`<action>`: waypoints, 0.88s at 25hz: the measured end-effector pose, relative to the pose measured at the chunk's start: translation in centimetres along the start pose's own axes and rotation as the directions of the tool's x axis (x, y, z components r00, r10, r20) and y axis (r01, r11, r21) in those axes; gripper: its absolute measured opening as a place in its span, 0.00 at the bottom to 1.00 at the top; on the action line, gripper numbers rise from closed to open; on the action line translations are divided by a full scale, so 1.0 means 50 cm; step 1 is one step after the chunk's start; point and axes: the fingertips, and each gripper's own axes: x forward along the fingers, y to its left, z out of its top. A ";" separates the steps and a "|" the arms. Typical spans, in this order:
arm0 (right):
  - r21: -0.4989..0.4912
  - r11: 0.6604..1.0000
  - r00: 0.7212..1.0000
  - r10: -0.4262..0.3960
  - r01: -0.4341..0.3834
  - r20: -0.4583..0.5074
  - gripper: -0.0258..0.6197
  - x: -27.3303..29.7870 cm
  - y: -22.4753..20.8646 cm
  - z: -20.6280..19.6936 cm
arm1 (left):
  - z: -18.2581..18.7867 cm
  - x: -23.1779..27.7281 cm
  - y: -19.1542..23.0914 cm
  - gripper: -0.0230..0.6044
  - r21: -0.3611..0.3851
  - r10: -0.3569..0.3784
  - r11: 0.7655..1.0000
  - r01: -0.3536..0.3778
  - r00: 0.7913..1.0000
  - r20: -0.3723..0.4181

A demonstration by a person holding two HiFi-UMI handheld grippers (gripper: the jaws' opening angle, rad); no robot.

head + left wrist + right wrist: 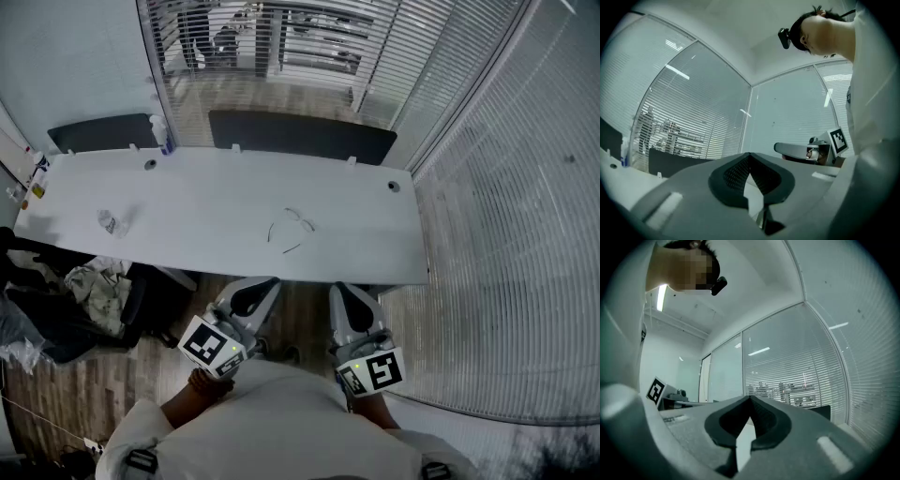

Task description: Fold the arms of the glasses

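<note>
The glasses (292, 230) are a thin wire frame lying on the white table (216, 202), a little right of its middle, with their arms spread out. Both grippers hang in front of the person's body, below the table's near edge and well short of the glasses. My left gripper (254, 293) (750, 155) has its jaws closed together with nothing between them. My right gripper (349, 303) (750, 400) is likewise shut and empty. Both point roughly level toward the table.
A small crumpled clear object (112, 223) lies on the table's left part and a bottle (165, 141) stands at its far edge. Two dark chair backs (300, 137) sit behind the table. A chair with clothes (97, 287) stands at the near left. Blinded glass walls (506, 206) close off the right.
</note>
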 end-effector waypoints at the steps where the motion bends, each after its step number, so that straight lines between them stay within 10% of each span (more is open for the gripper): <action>1: 0.001 1.000 1.000 -0.002 0.002 0.003 0.04 0.002 -0.003 0.000 | -0.001 0.002 0.002 0.04 -0.002 0.001 1.000 -0.001 1.000 0.000; 22: 0.082 0.997 0.999 0.008 -0.012 0.045 0.04 -0.027 -0.082 0.011 | -0.025 0.078 -0.029 0.04 -0.009 0.009 1.000 -0.009 1.000 -0.029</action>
